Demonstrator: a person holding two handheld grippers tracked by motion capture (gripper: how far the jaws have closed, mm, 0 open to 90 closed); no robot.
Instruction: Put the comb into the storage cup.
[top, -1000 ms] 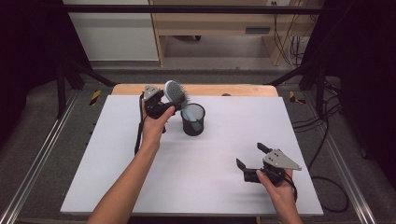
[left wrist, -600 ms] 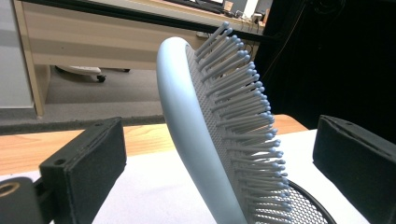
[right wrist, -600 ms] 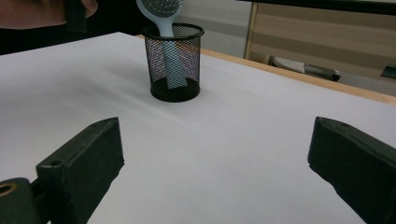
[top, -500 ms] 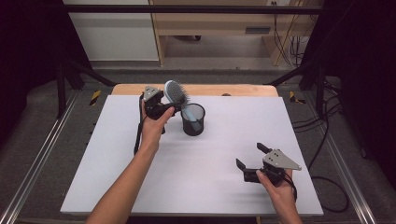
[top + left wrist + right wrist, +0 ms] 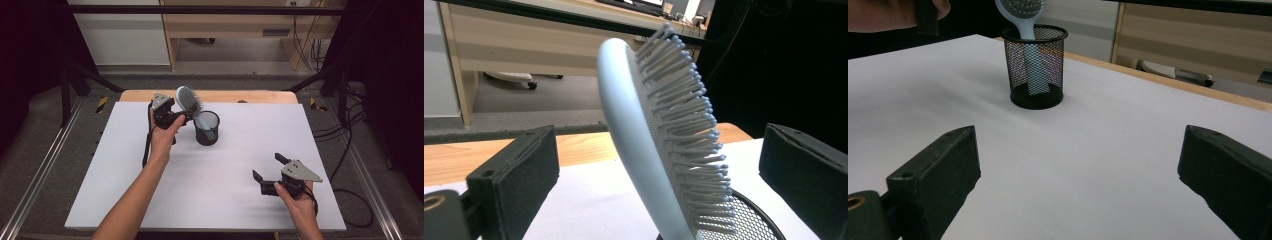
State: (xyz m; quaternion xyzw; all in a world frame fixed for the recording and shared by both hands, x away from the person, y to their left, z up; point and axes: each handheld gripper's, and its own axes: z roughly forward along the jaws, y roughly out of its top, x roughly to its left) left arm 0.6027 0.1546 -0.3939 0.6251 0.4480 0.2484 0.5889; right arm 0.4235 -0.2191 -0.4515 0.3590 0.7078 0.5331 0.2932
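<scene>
The oval plastic hairbrush (image 5: 639, 145) is pale blue, with a grey bristle pad and blue-tipped bristles. The round wire-mesh cup (image 5: 207, 128) is black. The flat tabletop (image 5: 210, 190) is white with a light wooden far edge. Both claws have black jaws.

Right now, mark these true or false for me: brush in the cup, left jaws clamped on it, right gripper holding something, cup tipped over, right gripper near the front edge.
1. The brush stands handle-down in the cup. True.
2. The left gripper is clamped on the brush. False: its jaws stand wide on either side of the brush head, not touching it.
3. The right gripper holds something. False: its jaws are open with nothing between them.
4. The cup lies tipped over. False: it stands upright on the table.
5. The right gripper is near the table's front edge. True.
</scene>
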